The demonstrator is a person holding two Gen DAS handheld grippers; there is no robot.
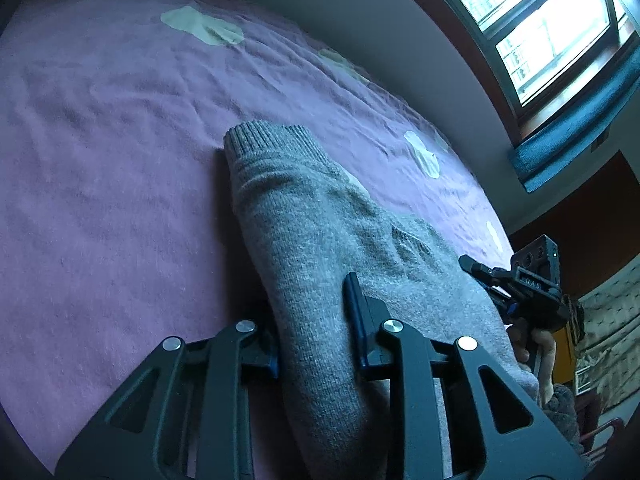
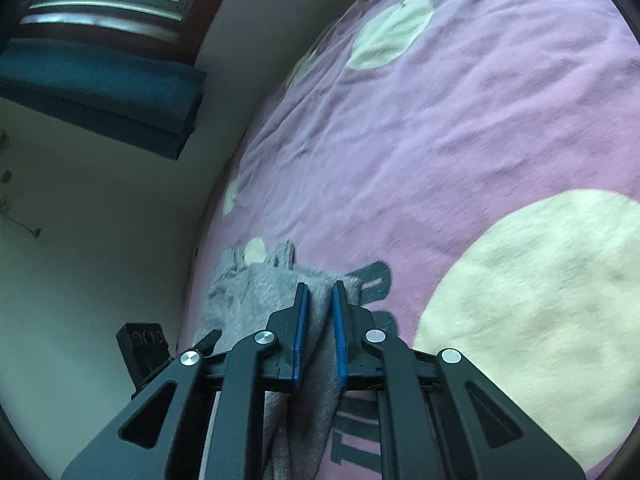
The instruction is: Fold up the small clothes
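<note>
On the pink blanket (image 1: 100, 200) a grey knitted garment (image 1: 320, 220) is laid, its near edge being pinched by the left gripper (image 1: 316, 320) and another fold being clamped between the narrowly closed right gripper (image 2: 320, 300).

- My left gripper (image 1: 316, 320): matt black plastic arms, shiny metal rivets, blue pads
- Grey sweater (image 1: 320, 232): coarse rib-knit wool, fuzzy
- Pink blanket (image 1: 100, 160): soft, napped fleece, creased; cream patches equally matt
- My right gripper (image 2: 321, 292): same finish

Dim bluish cast, window (image 1: 552, 28) glare — fisheye-bent edges
</note>
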